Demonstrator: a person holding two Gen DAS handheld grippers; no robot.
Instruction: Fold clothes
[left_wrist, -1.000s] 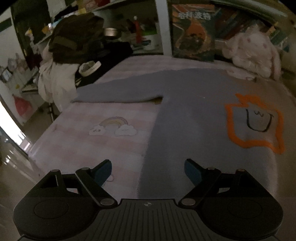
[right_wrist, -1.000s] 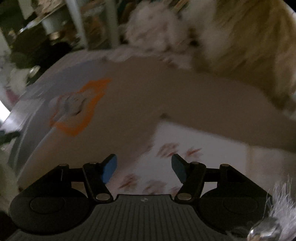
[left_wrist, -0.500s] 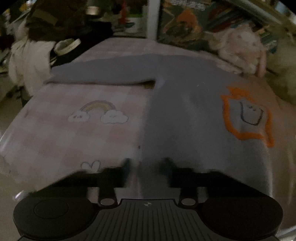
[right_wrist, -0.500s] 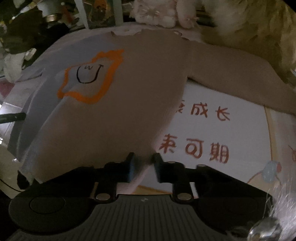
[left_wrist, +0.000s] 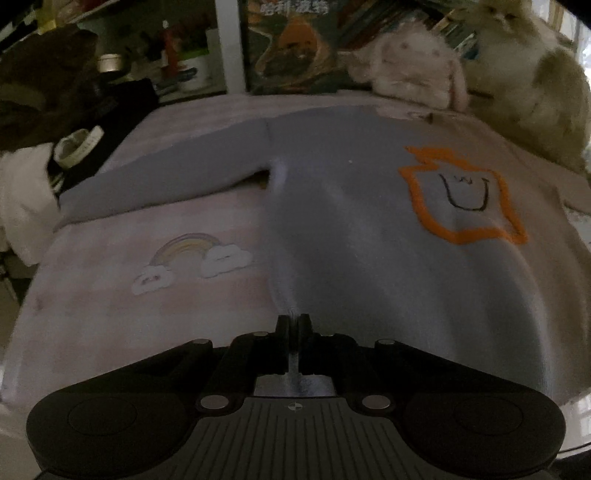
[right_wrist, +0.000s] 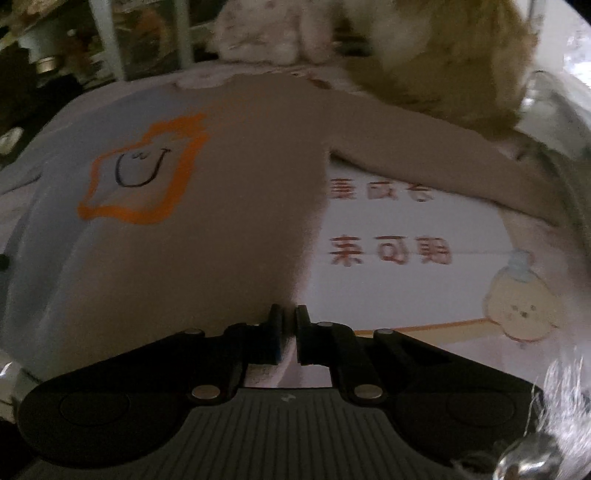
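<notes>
A grey-blue sweater (left_wrist: 362, 229) with an orange outlined patch (left_wrist: 461, 199) lies spread face up on a bed, sleeves out to both sides. My left gripper (left_wrist: 293, 325) is shut on the sweater's near left hem corner. In the right wrist view the same sweater (right_wrist: 229, 192) looks tan, with the orange patch (right_wrist: 144, 177) at its left. My right gripper (right_wrist: 289, 317) is shut on the sweater's near right hem corner. The left sleeve (left_wrist: 166, 177) and the right sleeve (right_wrist: 443, 162) lie flat.
The bed has a pink sheet with a rainbow print (left_wrist: 192, 258) and a white blanket with red characters (right_wrist: 388, 254). A plush rabbit (left_wrist: 413, 70) and a fluffy cat (left_wrist: 532, 74) sit at the head. Piled clothes (left_wrist: 44, 110) and cluttered shelves (left_wrist: 177, 55) are at left.
Both grippers went from wide open to shut on the sweater's hem corners. Both moved in toward the near hem, and the sweater's hem is now pinched and slightly lifted.
</notes>
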